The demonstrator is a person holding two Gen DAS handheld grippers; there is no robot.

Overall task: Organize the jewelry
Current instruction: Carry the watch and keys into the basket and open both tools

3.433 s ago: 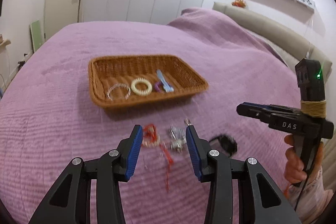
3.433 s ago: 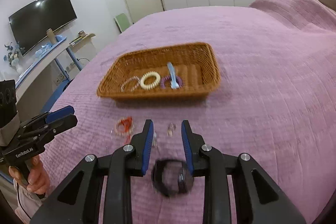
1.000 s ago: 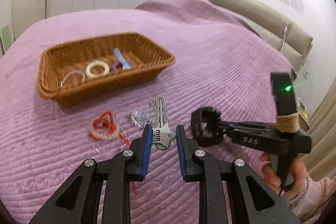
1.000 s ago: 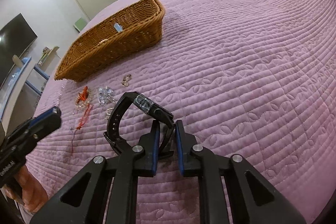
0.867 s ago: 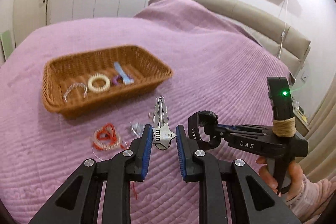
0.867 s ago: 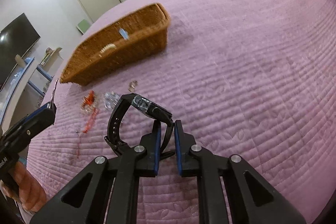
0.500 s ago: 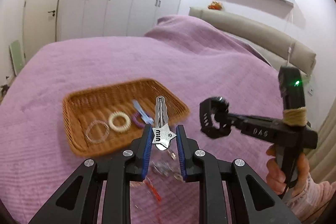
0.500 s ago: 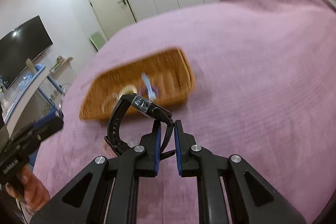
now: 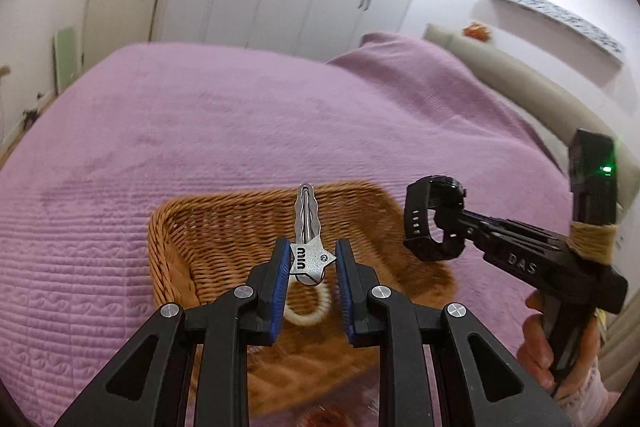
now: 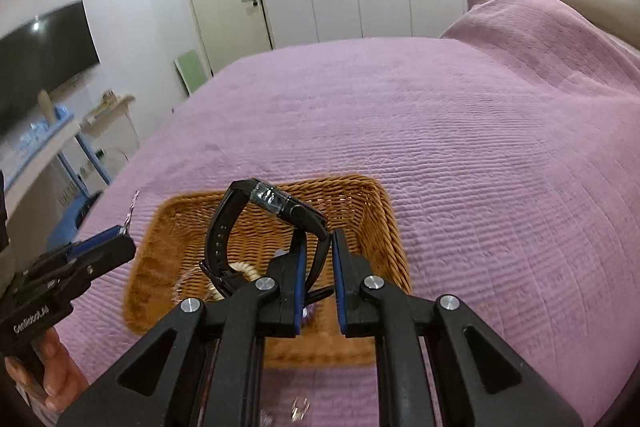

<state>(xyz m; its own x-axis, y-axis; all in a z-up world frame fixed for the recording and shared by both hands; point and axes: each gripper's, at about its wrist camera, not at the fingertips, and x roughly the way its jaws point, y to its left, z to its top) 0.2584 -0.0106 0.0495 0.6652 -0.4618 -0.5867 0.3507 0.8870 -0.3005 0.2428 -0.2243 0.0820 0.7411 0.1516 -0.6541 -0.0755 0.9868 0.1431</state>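
My left tongs [image 9: 309,263] grip a silver hair clip [image 9: 307,231] above the basket [image 9: 224,227]. My right tongs [image 10: 316,259] pinch a black watch [image 10: 256,219] over it too.

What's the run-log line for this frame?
left gripper: shut on hair clip | right gripper: shut on watch | both above basket

A shiny metal hair clip [image 9: 307,235] is glinting beside a matt black rubbery watch [image 10: 256,227]. The basket [image 9: 224,227] is showing rough woven wicker, and the quilted purple bedspread [image 9: 200,131] is looking soft and matt.
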